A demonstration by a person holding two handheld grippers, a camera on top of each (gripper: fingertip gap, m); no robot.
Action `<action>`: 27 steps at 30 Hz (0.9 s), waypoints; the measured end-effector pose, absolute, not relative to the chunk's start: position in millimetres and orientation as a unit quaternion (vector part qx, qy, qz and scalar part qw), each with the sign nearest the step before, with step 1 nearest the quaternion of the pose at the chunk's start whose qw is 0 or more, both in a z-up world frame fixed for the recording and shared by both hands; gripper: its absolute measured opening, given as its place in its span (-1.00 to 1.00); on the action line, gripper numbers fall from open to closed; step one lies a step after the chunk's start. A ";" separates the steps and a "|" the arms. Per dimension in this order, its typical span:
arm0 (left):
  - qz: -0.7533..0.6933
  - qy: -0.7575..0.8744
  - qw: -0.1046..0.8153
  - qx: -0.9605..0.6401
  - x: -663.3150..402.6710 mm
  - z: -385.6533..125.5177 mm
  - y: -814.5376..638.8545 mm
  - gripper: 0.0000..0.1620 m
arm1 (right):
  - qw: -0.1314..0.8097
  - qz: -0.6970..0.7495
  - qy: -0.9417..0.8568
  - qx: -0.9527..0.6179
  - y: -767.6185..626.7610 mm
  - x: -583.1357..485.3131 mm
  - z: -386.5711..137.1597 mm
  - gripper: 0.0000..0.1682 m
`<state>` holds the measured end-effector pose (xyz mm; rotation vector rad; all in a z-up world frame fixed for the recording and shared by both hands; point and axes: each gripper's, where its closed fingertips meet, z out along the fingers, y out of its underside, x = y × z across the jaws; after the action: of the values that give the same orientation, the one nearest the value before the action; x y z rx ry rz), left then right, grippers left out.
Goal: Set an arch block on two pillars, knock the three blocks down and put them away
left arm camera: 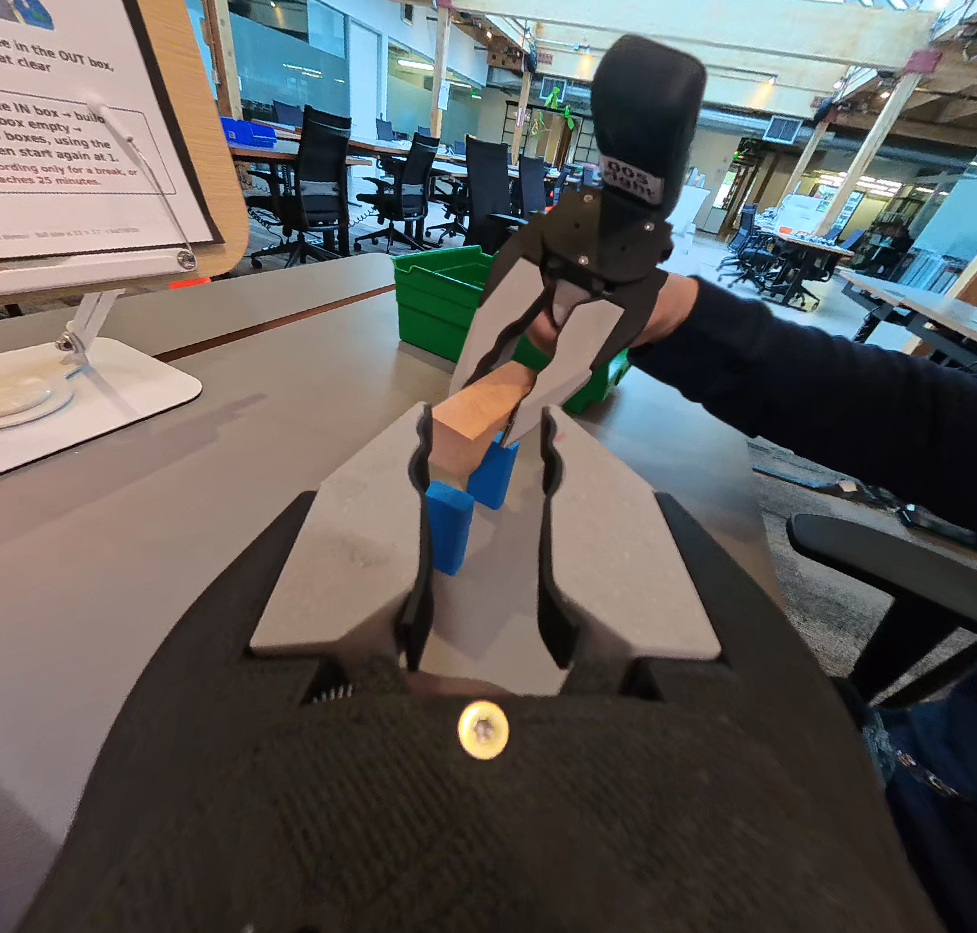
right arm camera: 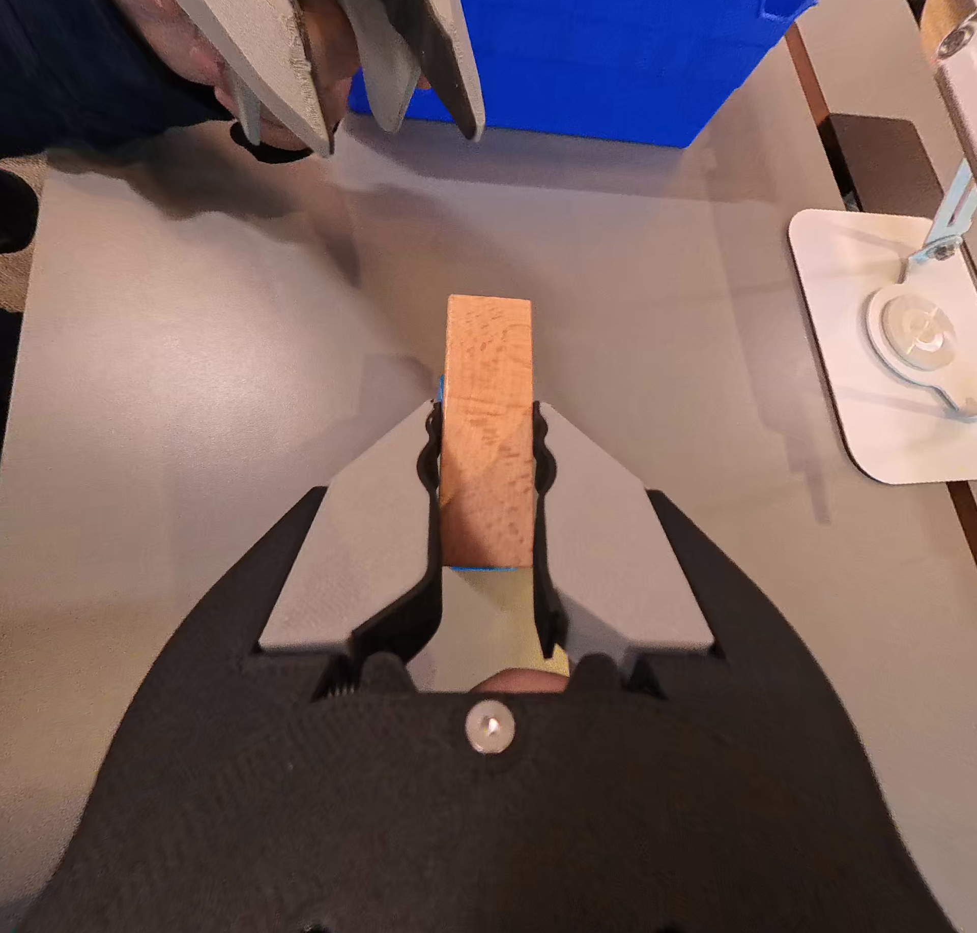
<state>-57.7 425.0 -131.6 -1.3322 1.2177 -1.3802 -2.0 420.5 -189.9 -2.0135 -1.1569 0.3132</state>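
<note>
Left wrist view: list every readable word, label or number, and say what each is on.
Sheet, upper left: several lines of black and red print; legible, but I do not quote writing.
White tag on the right claw: short print, slightly blurred; not quoted.
Nothing else bears writing.

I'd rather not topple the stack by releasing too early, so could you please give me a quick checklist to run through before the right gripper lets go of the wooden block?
1. Right gripper shut on the wooden block: ok.
2. Both blue pillars upright under the block: ok.
3. Block seated flat on both pillars: cannot tell, the contact is hidden.
4. Left gripper open and empty: ok.
5. Left gripper clear of the stack: not ok, its fingers flank the near pillar.
</note>
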 end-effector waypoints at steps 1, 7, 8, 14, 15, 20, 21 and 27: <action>-0.551 0.487 0.421 -0.532 -57.7 -131.8 424.9 -0.53 | 0.391 0.126 -0.453 -0.791 421.0 -1.8 -190.5 -0.63; -0.541 0.499 0.419 -0.532 -55.1 -136.5 421.7 -0.53 | 0.384 0.125 -0.462 -0.789 419.1 0.7 -201.4 -0.63; -0.540 0.501 0.419 -0.531 -54.8 -137.2 421.2 -0.53 | 0.386 0.127 -0.462 -0.788 419.3 0.5 -202.3 -0.63; -0.536 0.505 0.420 -0.530 -54.5 -138.3 420.8 -0.53 | 0.392 0.137 -0.460 -0.785 422.8 1.8 -207.1 -0.63; -0.536 0.505 0.419 -0.530 -54.5 -138.4 420.9 -0.54 | 0.392 0.138 -0.460 -0.784 422.7 2.2 -207.6 -0.63; -0.536 0.508 0.417 -0.530 -53.8 -139.7 420.0 -0.54 | 0.396 0.139 -0.466 -0.779 422.5 3.0 -207.1 -0.63; -0.535 0.509 0.418 -0.530 -53.5 -140.0 419.7 -0.53 | 0.395 0.141 -0.467 -0.778 422.3 2.7 -207.1 -0.63; -0.533 0.515 0.414 -0.529 -52.6 -142.2 417.6 -0.54 | 0.390 0.144 -0.474 -0.776 421.7 2.1 -209.3 -0.63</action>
<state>-52.6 417.6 -142.2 -1.3285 1.2938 -1.3398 2.1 421.7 -209.3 -1.9732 -1.2035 0.3655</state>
